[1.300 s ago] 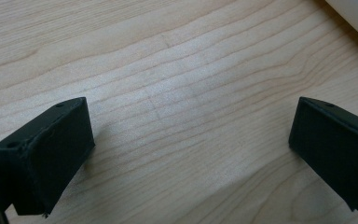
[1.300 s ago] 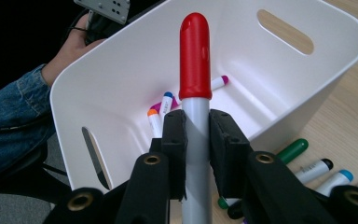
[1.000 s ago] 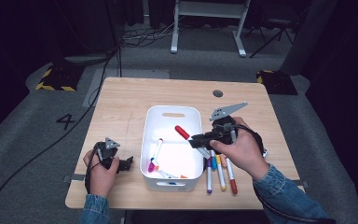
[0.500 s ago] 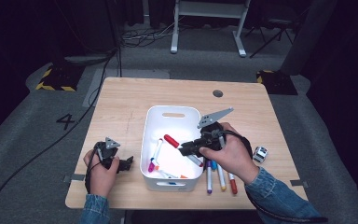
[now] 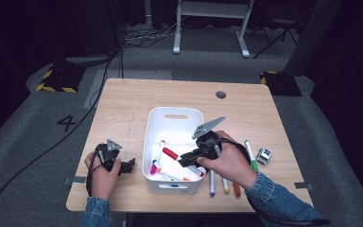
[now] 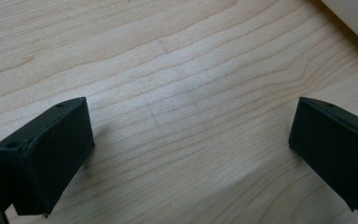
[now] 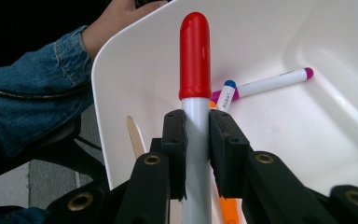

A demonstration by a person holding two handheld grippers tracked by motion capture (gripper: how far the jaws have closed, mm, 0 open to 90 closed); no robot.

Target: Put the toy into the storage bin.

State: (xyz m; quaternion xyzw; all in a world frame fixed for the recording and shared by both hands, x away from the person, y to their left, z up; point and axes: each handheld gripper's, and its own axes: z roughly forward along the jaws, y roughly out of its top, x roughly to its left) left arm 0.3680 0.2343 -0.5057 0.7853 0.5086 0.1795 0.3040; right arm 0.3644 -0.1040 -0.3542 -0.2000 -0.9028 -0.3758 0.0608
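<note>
My right gripper [image 5: 185,160] [image 7: 196,140] is shut on a white marker with a red cap [image 5: 170,153] [image 7: 195,70], held low over the inside of the white bin [image 5: 175,113] [image 7: 121,79]. Several markers lie in the bin, among them a magenta-tipped one [image 7: 279,79] [image 5: 154,163] and a blue-tipped one [image 7: 225,93]. My left gripper [image 5: 128,164] [image 6: 191,140] rests open on the bare wood left of the bin, with nothing between its jaws.
Right of the bin several markers lie on the table [image 5: 123,104], including a green one [image 5: 251,156], a purple one [image 5: 211,184] and an orange one [image 5: 236,188]. A small white object [image 5: 263,156] sits near the right edge. A round hole [image 5: 220,94] is at the back.
My right gripper has carried the red-capped marker left and down, from above the bin's right rim into the bin. The left gripper has stayed put.
</note>
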